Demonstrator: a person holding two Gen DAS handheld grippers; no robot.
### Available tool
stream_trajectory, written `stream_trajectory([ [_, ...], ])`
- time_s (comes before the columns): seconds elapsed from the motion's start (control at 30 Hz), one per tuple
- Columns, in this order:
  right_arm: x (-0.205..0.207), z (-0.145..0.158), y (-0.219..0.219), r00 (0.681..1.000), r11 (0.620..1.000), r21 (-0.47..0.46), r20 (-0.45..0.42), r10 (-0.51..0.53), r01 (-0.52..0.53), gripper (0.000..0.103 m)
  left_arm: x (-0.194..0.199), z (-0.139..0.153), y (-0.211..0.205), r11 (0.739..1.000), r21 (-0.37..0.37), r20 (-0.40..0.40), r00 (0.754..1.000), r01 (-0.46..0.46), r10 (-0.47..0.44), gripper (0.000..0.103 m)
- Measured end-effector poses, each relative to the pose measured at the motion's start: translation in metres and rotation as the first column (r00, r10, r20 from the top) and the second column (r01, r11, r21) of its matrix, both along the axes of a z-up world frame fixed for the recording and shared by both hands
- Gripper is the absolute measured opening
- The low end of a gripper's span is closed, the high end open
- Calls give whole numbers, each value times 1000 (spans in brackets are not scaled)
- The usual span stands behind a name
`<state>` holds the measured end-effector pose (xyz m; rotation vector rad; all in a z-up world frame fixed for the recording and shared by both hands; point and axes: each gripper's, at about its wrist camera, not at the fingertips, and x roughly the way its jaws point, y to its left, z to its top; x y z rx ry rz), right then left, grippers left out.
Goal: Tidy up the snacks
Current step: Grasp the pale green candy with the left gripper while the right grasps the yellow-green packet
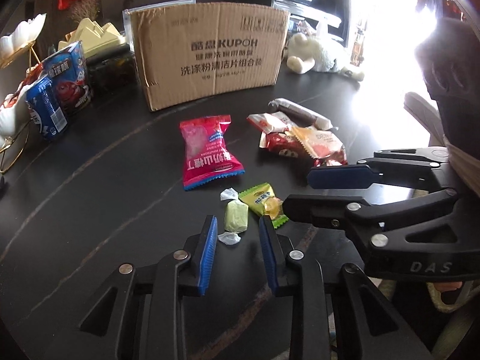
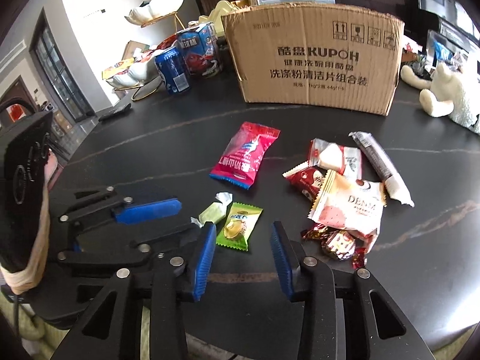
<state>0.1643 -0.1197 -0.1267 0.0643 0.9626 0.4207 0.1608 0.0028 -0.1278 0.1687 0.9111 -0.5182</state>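
Observation:
Loose snacks lie on a dark table [image 1: 90, 198] in front of a cardboard box [image 1: 210, 57] [image 2: 315, 60]. A pink packet [image 1: 208, 150] [image 2: 244, 154] lies in the middle. A pale green wrapped candy [image 1: 236, 216] [image 2: 213, 211] lies next to a green durian candy packet [image 1: 264, 202] [image 2: 238, 226]. A pile of red and white wrappers [image 1: 300, 138] [image 2: 339, 192] lies to the right. My left gripper [image 1: 238, 228] is open, just short of the pale green candy. My right gripper [image 2: 243, 240] [image 1: 297, 193] is open, just short of the durian packet. Both are empty.
A blue can [image 1: 46, 112] [image 2: 172, 69] and a blue snack box [image 1: 70, 78] [image 2: 201, 49] stand left of the cardboard box, by white dishes on gold stands [image 1: 12, 111]. A white plush toy [image 1: 321, 55] [image 2: 444, 96] lies at the right.

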Motion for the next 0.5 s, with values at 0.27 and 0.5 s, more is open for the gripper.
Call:
stream_trajectory([
  [0.27, 7, -9, 0, 1000, 1000, 22, -30, -4, 5, 37, 11, -9, -4, 1000, 9, -17, 1000, -5, 5, 27],
  [0.5, 10, -13, 2, 999, 1000, 24, -40, -7, 8, 36, 16, -14, -3, 1000, 10, -25, 999, -22, 22, 19],
])
